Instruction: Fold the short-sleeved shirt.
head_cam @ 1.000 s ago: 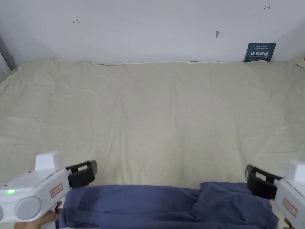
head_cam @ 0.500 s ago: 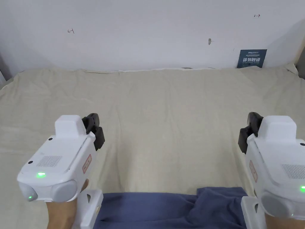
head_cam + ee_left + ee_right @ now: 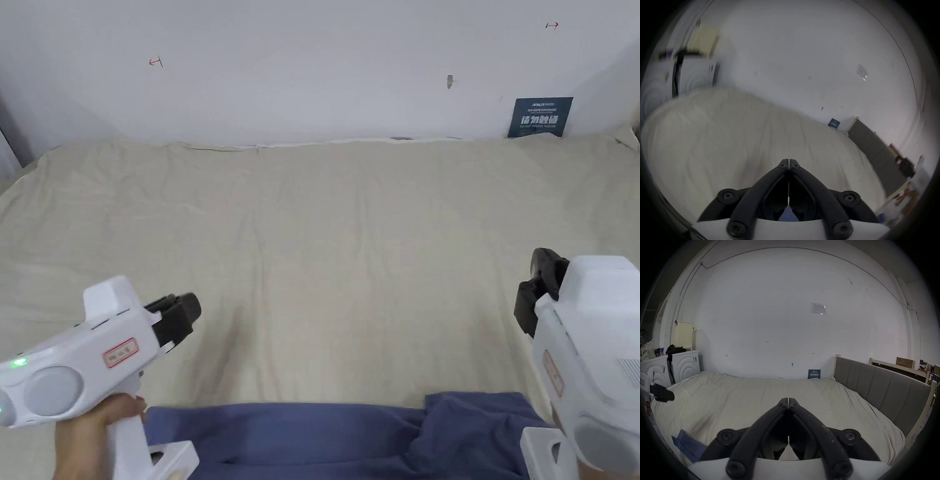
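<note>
One blue shirt (image 3: 350,434) lies bunched along the near edge of the bed (image 3: 350,250), its long axis running left to right, the thicker folded mass toward the right. Two grippers are held above the sheet, apart from the cloth: left gripper (image 3: 187,307) and right gripper (image 3: 539,275). In each gripper view the jaws are pressed together, holding nothing.

Matt blue cloth shirt (image 3: 350,434) on creased beige cloth sheet (image 3: 350,250); grippers of smooth white plastic with matt black jaws; padded grey headboard (image 3: 880,395).
</note>
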`<state>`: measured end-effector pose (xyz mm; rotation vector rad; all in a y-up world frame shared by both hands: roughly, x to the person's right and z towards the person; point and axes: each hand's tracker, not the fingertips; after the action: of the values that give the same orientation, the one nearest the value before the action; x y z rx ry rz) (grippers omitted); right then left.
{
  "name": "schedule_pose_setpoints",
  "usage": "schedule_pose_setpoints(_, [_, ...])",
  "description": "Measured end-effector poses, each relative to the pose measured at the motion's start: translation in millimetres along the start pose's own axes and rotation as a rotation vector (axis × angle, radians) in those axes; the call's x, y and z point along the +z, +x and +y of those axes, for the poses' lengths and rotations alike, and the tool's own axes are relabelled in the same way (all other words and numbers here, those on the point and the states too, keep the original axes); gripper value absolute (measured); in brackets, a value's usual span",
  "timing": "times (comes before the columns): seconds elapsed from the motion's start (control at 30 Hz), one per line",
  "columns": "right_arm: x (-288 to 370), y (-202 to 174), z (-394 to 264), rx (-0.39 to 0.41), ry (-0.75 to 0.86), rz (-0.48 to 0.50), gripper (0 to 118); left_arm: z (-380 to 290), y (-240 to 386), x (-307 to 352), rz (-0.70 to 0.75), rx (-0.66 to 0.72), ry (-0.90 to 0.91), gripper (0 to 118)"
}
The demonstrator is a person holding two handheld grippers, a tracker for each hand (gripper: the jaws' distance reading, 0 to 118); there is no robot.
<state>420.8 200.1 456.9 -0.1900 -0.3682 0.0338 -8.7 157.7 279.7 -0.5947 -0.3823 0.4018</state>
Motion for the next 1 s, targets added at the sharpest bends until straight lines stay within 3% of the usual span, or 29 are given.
schedule_pose_setpoints(0.13, [-5, -1, -5, 0.007, -0.025, 0.006, 1, -5, -70, -6, -0.060, 0.187, -0.155, 0])
schedule_pose_setpoints(0.23, [-9, -2, -10, 0.005, -0.050, 0.011, 1, -14, -115, -10, -0.050, 0.214, -0.286, 0])
schedule_pose_setpoints(0.4, [-18, -7, -19, 0.004, -0.088, 0.009, 1, -46, -139, -2, -0.058, 0.261, -0.404, 6])
schedule_pose_setpoints(0.47, [-21, -11, -22, 0.008, -0.106, 0.013, 1, -55, -147, -3, -0.051, 0.244, -0.422, 28])
schedule_pose_setpoints(0.5, [-23, -12, -23, 0.008, -0.113, 0.016, 1, -59, -151, -4, -0.050, 0.245, -0.431, 50])
schedule_pose_setpoints(0.53, [-25, -14, -25, 0.009, -0.121, 0.018, 1, -62, -150, -7, -0.057, 0.243, -0.444, 80])
schedule_pose_setpoints(0.57, [-27, -16, -26, 0.010, -0.129, 0.020, 1, -66, -151, -9, -0.053, 0.241, -0.449, 96])
schedule_pose_setpoints(0.6, [-28, -18, -28, 0.012, -0.135, 0.021, 1, -69, -152, -11, -0.047, 0.239, -0.459, 103])
schedule_pose_setpoints(0.7, [-33, -23, -32, 0.022, -0.153, 0.026, 1, -74, -159, -17, -0.037, 0.232, -0.430, 100])
schedule_pose_setpoints(0.77, [-36, -25, -34, 0.027, -0.164, 0.030, 1, -80, -163, -22, -0.041, 0.254, -0.438, 82])
schedule_pose_setpoints(0.83, [-39, -27, -36, 0.031, -0.174, 0.032, 1, -81, -185, -36, -0.028, 0.265, -0.454, 77])
schedule_pose_setpoints(0.93, [-40, -28, -38, 0.025, -0.183, 0.033, 1, -92, -184, -40, 0.016, 0.223, -0.432, 39])
schedule_pose_setpoints(1.0, [-41, -28, -38, 0.019, -0.189, 0.036, 1, -94, -189, -40, -0.005, 0.249, -0.412, 36])
